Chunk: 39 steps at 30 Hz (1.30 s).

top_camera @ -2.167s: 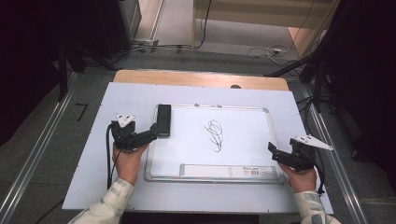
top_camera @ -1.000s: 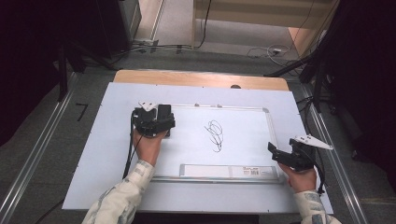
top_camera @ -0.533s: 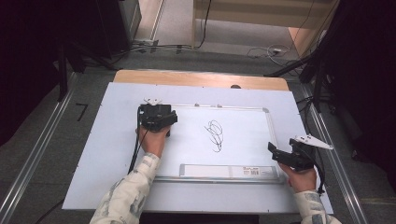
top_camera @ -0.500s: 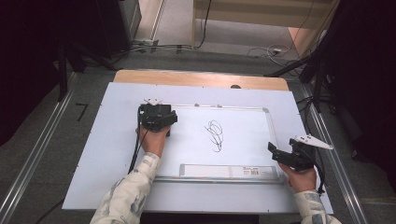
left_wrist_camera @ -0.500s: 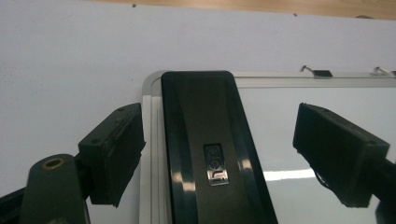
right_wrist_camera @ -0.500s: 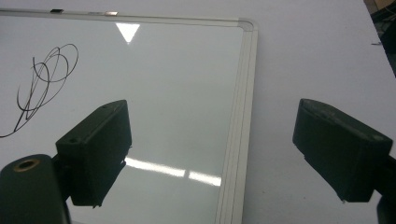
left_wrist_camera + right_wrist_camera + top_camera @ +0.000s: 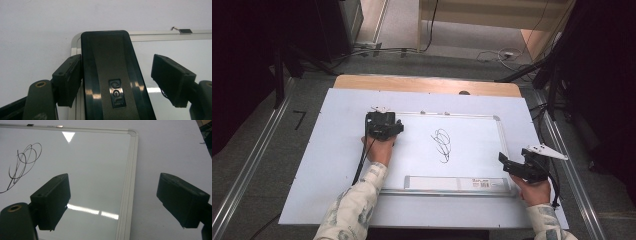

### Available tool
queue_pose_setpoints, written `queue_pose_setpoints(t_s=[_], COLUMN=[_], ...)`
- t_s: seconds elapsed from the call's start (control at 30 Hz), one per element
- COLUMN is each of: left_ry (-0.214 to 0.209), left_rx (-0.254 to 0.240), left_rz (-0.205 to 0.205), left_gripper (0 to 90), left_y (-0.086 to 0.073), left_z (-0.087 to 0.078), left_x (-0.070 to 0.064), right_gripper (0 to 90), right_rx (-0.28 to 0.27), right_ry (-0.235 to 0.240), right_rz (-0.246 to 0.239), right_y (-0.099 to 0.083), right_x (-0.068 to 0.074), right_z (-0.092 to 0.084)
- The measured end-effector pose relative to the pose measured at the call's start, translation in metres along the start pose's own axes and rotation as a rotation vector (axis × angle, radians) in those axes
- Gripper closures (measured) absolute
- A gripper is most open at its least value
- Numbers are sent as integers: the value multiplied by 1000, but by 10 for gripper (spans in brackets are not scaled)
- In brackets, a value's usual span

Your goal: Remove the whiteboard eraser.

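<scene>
A whiteboard (image 7: pixel 472 150) lies flat on the table with a black scribble (image 7: pixel 442 144) near its middle. A black eraser (image 7: pixel 112 75) rests on the board's top left corner. My left gripper (image 7: pixel 382 125) hangs over it, and its jaws have just been closing with the eraser between them. In the left gripper view (image 7: pixel 117 65) the left pad (image 7: pixel 68 80) meets the eraser's side while the right pad (image 7: pixel 172 80) stands well off it. My right gripper (image 7: pixel 507 162) is open low at the board's right edge, and its jaws (image 7: pixel 115 182) straddle the silver frame (image 7: pixel 130 182).
A long labelled strip (image 7: pixel 457 182) runs along the whiteboard's near edge. The board sits on a white sheet (image 7: pixel 327 165) over a wooden tabletop (image 7: pixel 427 85). A small metal clip (image 7: pixel 183 30) sticks out of the board's top frame. Cables lie on the floor beyond.
My left gripper has come from the board's left side onto the eraser at the top left corner and sunk over it, jaws narrowing. The right gripper has stayed put.
</scene>
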<state>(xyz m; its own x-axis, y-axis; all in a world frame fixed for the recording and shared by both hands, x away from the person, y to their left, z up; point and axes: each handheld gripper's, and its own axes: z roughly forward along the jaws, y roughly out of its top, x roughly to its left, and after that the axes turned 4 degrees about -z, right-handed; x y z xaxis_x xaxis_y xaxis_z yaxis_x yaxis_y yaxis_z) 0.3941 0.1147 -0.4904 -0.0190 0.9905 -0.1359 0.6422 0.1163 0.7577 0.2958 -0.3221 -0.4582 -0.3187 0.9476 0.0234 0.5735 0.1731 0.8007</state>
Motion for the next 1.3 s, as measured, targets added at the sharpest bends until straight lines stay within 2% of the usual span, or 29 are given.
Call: queue_pose_setpoints(t_s=[0.2,0.33,0.47,0.5,0.83,1.0,1.3], left_ry=[20,30,35,35,53,43,34], left_rx=[-4,20,13,12,18,19,16], left_rz=[-5,-2,-3,1,32,33,41], left_gripper=[303,290,311,335,356,404,410], left_y=[1,-1,-2,-2,-4,-3,-3], left_z=[3,7,7,7,7,7,6], left_x=[0,-1,-2,-2,-5,-4,-3], right_gripper=[106,107,107,107,107,107,108], right_rx=[0,-1,-1,-1,0,-2,-2], right_ry=[0,0,1,1,1,1,1], right_rz=[0,1,1,0,1,2,2], right_y=[0,0,0,0,0,0,0], right_x=[0,0,0,0,0,0,0], right_z=[0,0,0,0,-1,0,0])
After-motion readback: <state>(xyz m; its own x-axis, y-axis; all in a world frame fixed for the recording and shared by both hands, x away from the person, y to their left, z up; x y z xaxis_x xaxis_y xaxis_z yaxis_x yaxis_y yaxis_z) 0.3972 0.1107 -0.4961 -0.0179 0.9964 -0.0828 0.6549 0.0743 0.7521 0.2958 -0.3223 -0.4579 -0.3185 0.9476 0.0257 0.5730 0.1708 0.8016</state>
